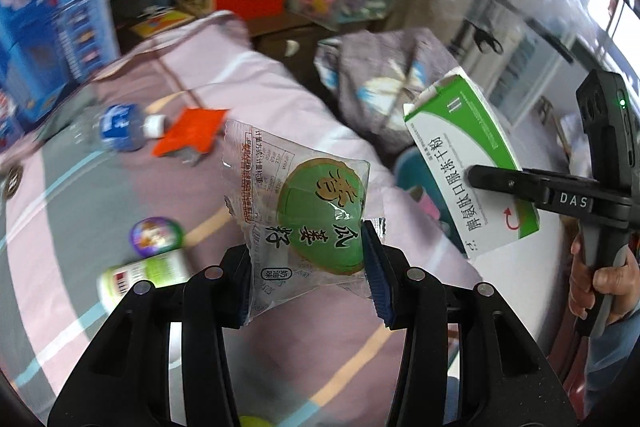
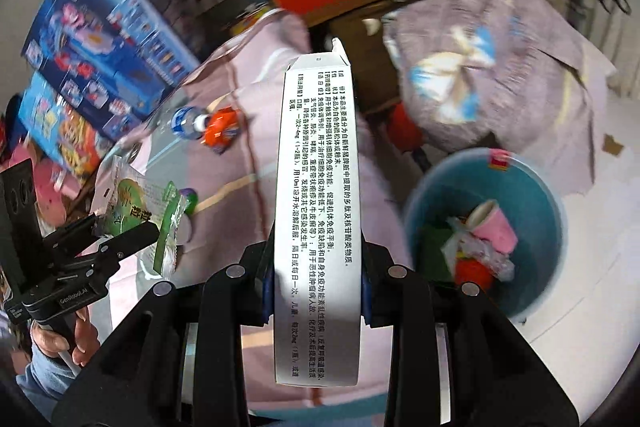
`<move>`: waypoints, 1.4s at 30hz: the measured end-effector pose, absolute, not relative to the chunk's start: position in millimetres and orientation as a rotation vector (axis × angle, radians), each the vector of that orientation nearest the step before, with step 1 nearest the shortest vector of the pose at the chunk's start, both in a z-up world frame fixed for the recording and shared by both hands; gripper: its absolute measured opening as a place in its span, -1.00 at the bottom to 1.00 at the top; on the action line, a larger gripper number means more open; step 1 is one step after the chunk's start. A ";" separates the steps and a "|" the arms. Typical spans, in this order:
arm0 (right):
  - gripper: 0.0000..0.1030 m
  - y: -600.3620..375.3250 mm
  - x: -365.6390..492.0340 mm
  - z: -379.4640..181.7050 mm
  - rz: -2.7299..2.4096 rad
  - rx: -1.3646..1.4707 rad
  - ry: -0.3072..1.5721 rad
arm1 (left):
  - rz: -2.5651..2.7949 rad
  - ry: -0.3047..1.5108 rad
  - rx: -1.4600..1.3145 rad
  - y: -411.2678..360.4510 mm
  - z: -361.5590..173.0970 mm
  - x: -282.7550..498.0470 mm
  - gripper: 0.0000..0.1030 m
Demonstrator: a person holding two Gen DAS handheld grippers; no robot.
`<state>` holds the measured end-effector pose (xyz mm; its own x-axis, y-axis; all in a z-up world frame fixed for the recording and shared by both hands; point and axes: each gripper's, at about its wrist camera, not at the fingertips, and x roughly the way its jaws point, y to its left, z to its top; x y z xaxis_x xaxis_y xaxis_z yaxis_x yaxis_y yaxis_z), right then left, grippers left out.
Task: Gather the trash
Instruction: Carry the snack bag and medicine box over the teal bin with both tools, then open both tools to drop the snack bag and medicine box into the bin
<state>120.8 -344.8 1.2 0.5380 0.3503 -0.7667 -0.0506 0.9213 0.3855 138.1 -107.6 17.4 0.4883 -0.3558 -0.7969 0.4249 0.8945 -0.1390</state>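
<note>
Lying at far left on the pink striped bedsheet (image 1: 280, 95): blue toy boxes (image 2: 108, 39), then a clear water bottle (image 1: 116, 127) with a blue label, on its side, white cap touching an orange wrapper (image 1: 192, 135). Nearer, a purple-lidded cup (image 1: 156, 233) just beside a green-and-white bottle (image 1: 140, 277), both blurred. Held off the sheet at centre by the left gripper (image 1: 308, 267): a clear snack wrapper (image 1: 304, 203) printed with a green round and Chinese characters, blue pads pressed on its lower edges, jaws roughly half apart. Further right, clamped by the right gripper (image 2: 318, 283): a green-and-white medicine box (image 2: 318, 219), top flap open, its narrow text-covered side up in the right wrist view, jaws drawn in close on its two broad faces. Gripping that tool's handle at the right edge of the left view: a hand (image 1: 600, 279) with a blue sleeve. Beyond the bed's edge, a rumpled grey quilt (image 2: 500, 67). Standing on the pale floor at right, below the held box: a blue bucket (image 2: 540, 187) already holding a pink cup (image 2: 492, 227), red and green scraps and crumpled plastic.
</note>
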 end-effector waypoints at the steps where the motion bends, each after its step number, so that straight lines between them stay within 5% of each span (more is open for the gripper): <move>1: -0.42 -353.7 117.9 -1.1 0.235 0.352 0.976 | -0.490 0.954 0.096 -120.5 15.9 138.1 -0.09; 28: -0.41 -501.0 81.4 -80.0 0.001 0.579 1.045 | -0.712 1.153 0.271 -314.0 -64.4 159.4 -0.06; 33: -0.41 -505.7 82.1 -84.0 -0.016 0.577 1.058 | -0.723 1.169 0.270 -328.1 -72.4 162.4 0.02; 38: -0.41 -505.5 85.9 -84.8 -0.024 0.574 1.064 | -0.711 1.167 0.264 -326.8 -73.8 163.7 0.45; 42: -0.41 -501.5 91.1 -86.5 -0.020 0.569 1.072 | -0.697 1.164 0.244 -318.8 -71.2 166.2 0.52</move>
